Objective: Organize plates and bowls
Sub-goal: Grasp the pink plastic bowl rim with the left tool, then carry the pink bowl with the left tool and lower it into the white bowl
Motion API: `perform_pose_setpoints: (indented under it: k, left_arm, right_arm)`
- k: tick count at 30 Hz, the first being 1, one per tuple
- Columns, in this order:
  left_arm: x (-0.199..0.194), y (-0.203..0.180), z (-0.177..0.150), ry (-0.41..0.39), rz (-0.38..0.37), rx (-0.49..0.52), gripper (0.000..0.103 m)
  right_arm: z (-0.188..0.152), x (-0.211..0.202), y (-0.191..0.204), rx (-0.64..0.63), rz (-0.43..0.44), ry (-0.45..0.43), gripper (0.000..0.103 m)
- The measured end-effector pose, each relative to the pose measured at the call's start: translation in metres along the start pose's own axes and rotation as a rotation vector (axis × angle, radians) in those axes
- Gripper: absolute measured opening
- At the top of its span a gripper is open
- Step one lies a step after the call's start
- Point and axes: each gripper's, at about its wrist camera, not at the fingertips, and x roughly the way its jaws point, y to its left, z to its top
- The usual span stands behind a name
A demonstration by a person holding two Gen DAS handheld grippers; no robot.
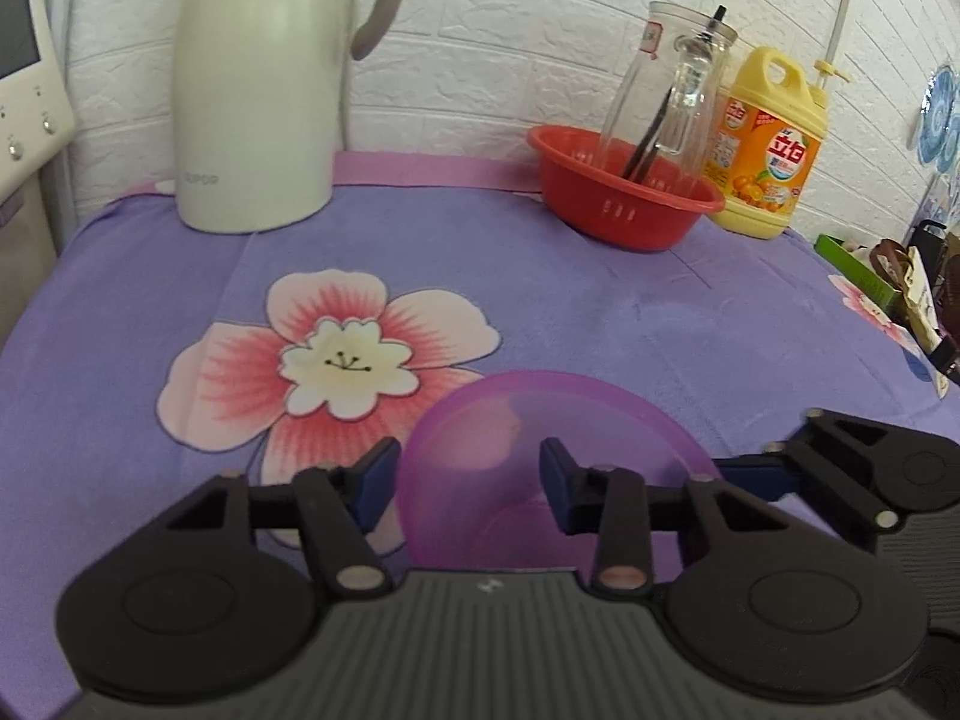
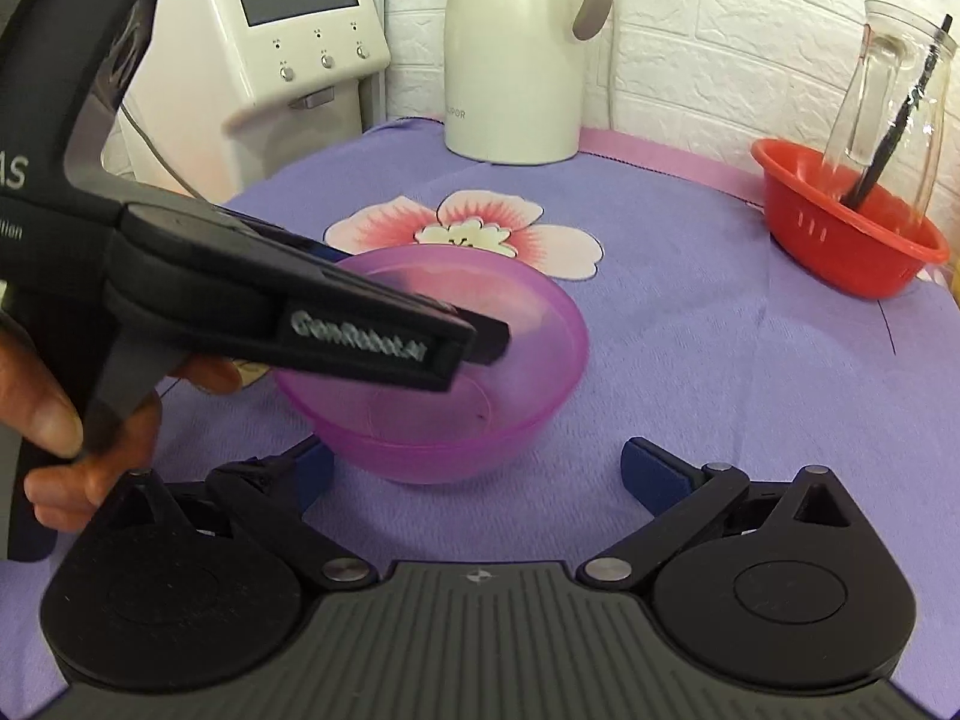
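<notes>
We find the left tongs (image 1: pixel 468 480) apart, straddling the near rim of the purple bowl (image 1: pixel 534 420) on the surface (image 1: pixel 600 312). The right tongs (image 2: pixel 477 474) stand apart, just before the bowl.

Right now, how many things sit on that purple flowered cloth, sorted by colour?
Purple: 1, the bowl
Red: 1, the basket
White: 1, the jug
Yellow: 1, the detergent bottle
Clear: 1, the glass bottle standing in the basket
Total: 5

White brick-pattern wall (image 1: pixel 510 30) running behind table; purple flowered cloth (image 1: pixel 600 312) covering tabletop; white machine with grey screen (image 2: pixel 294 30) standing at left; blue round decorations (image 1: pixel 939 120) hanging at right.
</notes>
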Motion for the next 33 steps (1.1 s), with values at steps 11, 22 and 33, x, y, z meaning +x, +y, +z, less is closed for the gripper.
perform_pose_setpoints:
  k: [11,22,33]
  left_arm:
    - [-0.049,-0.061,0.009,-0.058,0.001,0.070,0.037]
    - [-0.145,-0.207,-0.061,-0.084,-0.149,0.088,0.037]
    - [-0.179,-0.314,-0.167,-0.022,-0.178,0.187,0.045]
  right_arm:
    - [0.003,-0.059,-0.007,-0.059,-0.017,-0.116,0.103]
    - [-0.081,-0.232,-0.015,0.035,-0.062,-0.135,0.103]
    - [-0.199,-0.323,-0.004,0.117,-0.100,-0.070,0.103]
